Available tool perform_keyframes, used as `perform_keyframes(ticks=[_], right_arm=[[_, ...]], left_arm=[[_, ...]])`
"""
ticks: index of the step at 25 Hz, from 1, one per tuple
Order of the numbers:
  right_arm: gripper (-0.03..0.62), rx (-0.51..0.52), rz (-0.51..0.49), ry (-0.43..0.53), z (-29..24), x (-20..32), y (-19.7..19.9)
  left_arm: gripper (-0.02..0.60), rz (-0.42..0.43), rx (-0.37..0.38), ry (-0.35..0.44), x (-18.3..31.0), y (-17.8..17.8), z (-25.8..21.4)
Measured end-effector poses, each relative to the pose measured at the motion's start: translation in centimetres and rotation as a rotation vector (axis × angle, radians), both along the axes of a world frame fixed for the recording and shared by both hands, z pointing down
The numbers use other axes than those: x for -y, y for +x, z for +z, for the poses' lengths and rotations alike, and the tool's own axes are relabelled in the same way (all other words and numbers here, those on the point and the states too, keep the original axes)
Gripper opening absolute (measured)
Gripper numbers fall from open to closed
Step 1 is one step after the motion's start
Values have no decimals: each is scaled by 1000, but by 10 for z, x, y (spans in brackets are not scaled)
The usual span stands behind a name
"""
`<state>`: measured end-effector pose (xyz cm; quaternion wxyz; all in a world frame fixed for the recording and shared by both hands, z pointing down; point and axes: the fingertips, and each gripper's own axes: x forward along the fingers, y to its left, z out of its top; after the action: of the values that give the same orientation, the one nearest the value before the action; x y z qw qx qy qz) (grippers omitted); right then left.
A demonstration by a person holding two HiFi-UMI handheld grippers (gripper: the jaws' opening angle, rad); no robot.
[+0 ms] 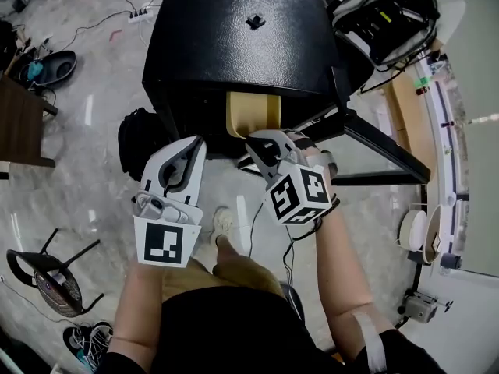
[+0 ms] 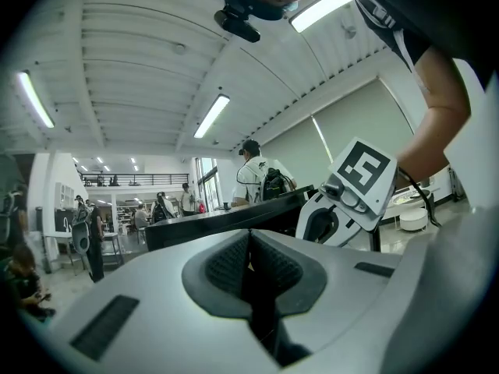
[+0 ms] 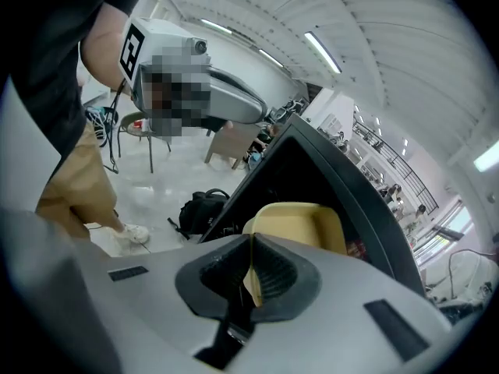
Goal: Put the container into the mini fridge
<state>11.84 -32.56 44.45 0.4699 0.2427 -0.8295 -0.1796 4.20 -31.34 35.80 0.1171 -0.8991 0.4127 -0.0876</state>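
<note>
Bright open hall, pale glossy floor [image 1: 86, 185], ribbed white ceiling [image 2: 132, 45].
Overhead, long strip lights [image 2: 212, 115]; at the far side, tall shaded windows [image 2: 351, 131] and a railed mezzanine [image 2: 132, 180], with people [image 2: 256, 174] standing about. Down on the floor, a black backpack [image 1: 139, 142], a power strip [image 1: 143, 12] with trailing cables, a black chair [image 1: 56, 285], and a brown wooden table [image 1: 19, 123] at the left edge.

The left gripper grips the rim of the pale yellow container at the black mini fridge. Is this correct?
No, it is the right gripper, as the right gripper view shows, shut on the rim of the pale yellow container at the black mini fridge. The left gripper is shut, empty.
</note>
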Motion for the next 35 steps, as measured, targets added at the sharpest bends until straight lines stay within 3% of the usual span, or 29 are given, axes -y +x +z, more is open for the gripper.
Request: perform_keyframes(ticks=[14, 25, 29, 35], right_arm=[[41, -24, -1, 43, 5, 49, -17], [41, -61, 25, 156, 12, 85, -15], [41, -57, 43, 227, 16, 91, -21], [41, -61, 90, 420, 15, 105, -26]], left_arm=[[23, -51, 5, -4, 13, -18, 4], [23, -66, 4, -21, 20, -14, 12], [23, -65, 8, -29, 21, -15, 15], [23, -70, 3, -34, 25, -14, 18]])
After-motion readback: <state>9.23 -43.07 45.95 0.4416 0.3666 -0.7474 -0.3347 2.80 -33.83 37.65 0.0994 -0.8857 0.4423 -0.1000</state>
